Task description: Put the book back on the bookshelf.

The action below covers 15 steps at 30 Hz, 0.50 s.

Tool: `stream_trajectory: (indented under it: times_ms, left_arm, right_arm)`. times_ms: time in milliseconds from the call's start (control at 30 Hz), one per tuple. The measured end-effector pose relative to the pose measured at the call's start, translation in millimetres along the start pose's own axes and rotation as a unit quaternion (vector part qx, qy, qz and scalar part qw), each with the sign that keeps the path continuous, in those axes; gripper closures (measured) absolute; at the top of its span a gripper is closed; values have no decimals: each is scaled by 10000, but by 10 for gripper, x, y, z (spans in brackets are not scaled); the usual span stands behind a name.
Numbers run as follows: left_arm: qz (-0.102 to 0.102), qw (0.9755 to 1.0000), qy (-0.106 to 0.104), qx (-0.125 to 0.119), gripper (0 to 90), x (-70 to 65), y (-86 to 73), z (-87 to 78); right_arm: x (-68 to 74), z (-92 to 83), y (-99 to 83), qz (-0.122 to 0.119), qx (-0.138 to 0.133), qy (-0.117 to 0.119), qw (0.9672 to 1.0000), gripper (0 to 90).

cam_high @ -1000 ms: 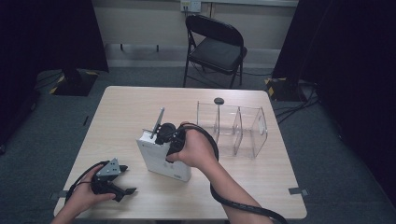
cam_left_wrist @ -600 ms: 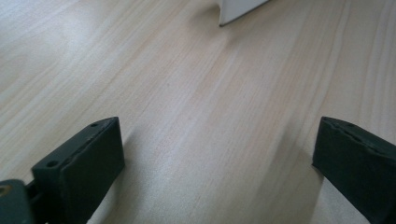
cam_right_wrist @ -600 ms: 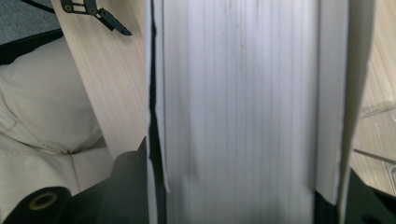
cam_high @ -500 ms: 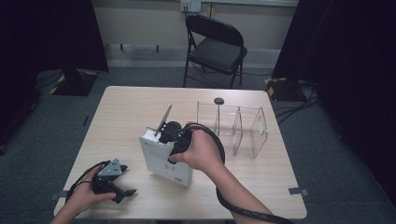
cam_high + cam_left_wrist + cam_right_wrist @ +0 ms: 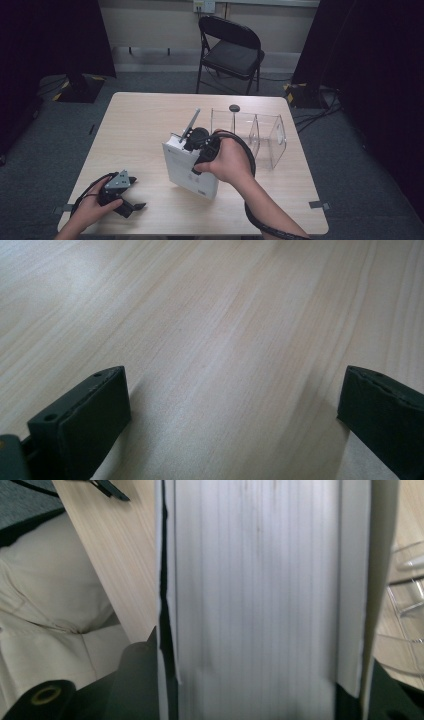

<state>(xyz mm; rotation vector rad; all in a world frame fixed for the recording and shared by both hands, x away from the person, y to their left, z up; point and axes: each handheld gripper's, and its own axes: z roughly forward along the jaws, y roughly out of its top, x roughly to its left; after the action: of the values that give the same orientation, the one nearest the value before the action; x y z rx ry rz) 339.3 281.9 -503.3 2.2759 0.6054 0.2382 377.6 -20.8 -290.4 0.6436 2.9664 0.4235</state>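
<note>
The white book [image 5: 190, 167] is clamped between my right gripper's [image 5: 197, 142] jaws, gripped by its top edge; in the right gripper view its page block [image 5: 255, 595] runs straight up between the two black jaws, which press on the covers on either side. Compared with a second ago, the book has come off the table on one side: it now stands tilted, its lower corner near the tabletop, and it has shifted toward the clear organizer [image 5: 255, 137] that sits just beyond my right gripper. I judge that I am carrying it to one of those compartments, so the next need is to bring it upright and line it up with a slot.

My left gripper [image 5: 122, 195] lies well off to the near left of the table [image 5: 135, 120], in the same spot as before. Its jaws have just been opening and now stand wide apart with bare wood between them [image 5: 225, 365].
</note>
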Motion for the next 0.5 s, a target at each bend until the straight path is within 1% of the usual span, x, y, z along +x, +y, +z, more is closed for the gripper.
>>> stream_trajectory:
  times_ms: [133,267,300,333,367,500]
  left_arm:
    - [-3,10000,-2,-1,0,-1,0,1]
    - [-1,10000,3,1,0,0,0,0]
    - [1,10000,3,0,0,0,0,1]
    - [-4,10000,3,-2,0,-1,0,1]
    - [0,10000,3,0,0,0,0,0]
    - [0,10000,2,0,0,0,0,0]
  right_arm:
    - [-25,9,-81,84,67,-72,9999,523]
    - [-46,21,-156,146,99,-49,9998,524]
    - [-38,28,-169,180,101,-90,9997,524]
    - [-41,35,-185,152,106,-102,9998,524]
    - [-48,35,-202,218,118,-81,9997,524]
    - [-66,18,-261,254,113,-66,9996,524]
